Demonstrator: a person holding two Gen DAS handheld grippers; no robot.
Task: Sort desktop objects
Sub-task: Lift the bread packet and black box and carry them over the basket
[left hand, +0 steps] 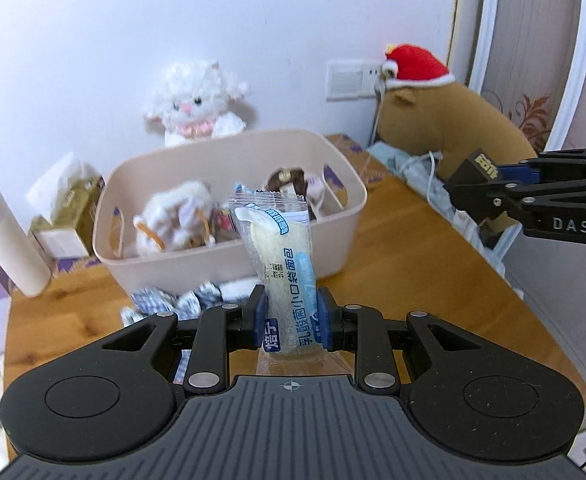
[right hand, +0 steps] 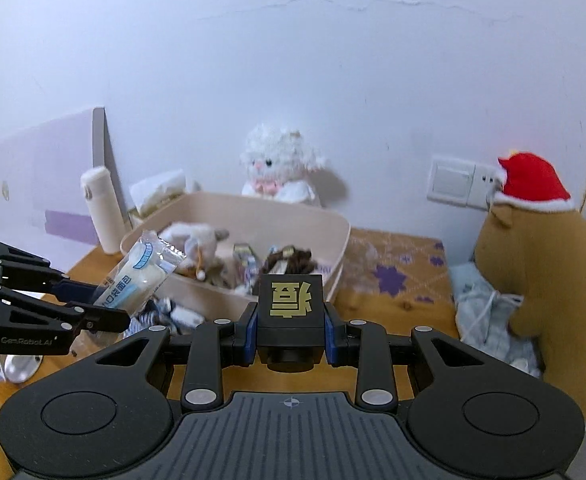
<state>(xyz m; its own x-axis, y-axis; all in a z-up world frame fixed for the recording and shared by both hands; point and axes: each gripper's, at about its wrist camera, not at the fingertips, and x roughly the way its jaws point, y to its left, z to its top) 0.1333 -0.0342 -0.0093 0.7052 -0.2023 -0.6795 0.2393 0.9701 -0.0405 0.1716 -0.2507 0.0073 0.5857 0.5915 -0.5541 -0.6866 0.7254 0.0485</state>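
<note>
Two grippers clamped, left gripper (left hand: 291,316) on bread packet (left hand: 279,256), right gripper (right hand: 291,328) on black box (right hand: 291,300)

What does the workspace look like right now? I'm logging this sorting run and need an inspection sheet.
Surface: wooden table, partly bare.
Job's things: beige bin holding toys and snacks; bread packet; black box.
Clutter: wrapped candies, white bottle, tissue box.
Grippers: left gripper shut on bread packet; right gripper shut on black box.
Cables: white cable beside brown plush.
Surroundings: white wall, white plush, wall switch.
</note>
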